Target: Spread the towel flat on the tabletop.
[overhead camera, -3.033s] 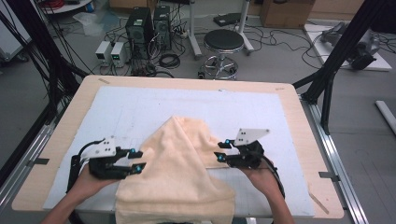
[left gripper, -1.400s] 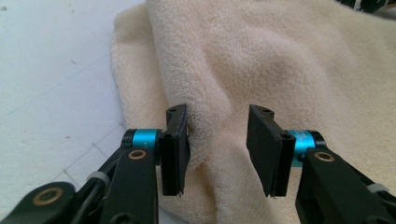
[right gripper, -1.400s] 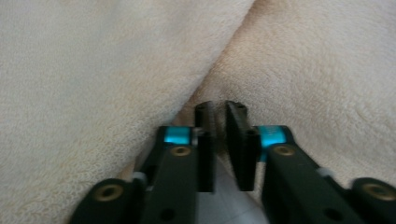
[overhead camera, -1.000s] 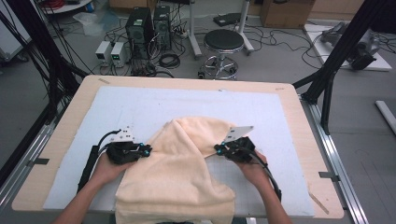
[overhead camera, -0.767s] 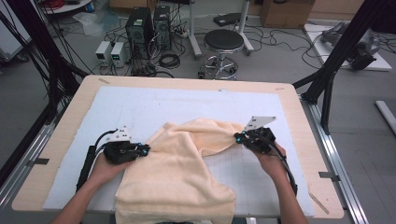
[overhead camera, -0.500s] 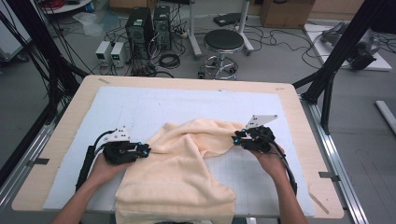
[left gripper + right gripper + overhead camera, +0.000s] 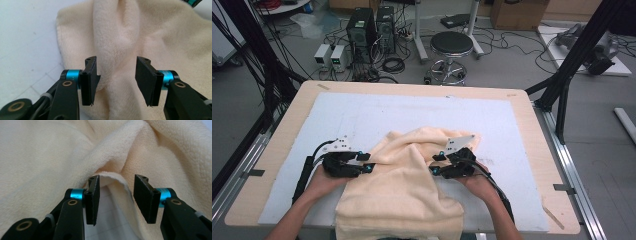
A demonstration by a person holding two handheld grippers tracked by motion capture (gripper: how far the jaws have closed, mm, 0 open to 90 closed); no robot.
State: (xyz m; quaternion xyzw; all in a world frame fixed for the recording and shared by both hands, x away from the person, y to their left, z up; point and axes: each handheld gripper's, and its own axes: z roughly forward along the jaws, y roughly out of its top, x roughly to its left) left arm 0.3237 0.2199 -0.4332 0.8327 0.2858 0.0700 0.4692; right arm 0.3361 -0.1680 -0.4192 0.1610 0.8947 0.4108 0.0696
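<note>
Both gripper views reveal parted jaws around the towel folds.

A big wooden table has a white mat on top. Behind it, on the grey floor, a round black stool stands in the middle. To its left are two black computer boxes and two small white boxes, with lots of black wires nearby. A cardboard box sits far away on the right.

Left gripper, right gripper: fingers just opening, pointing inward, low.
</note>
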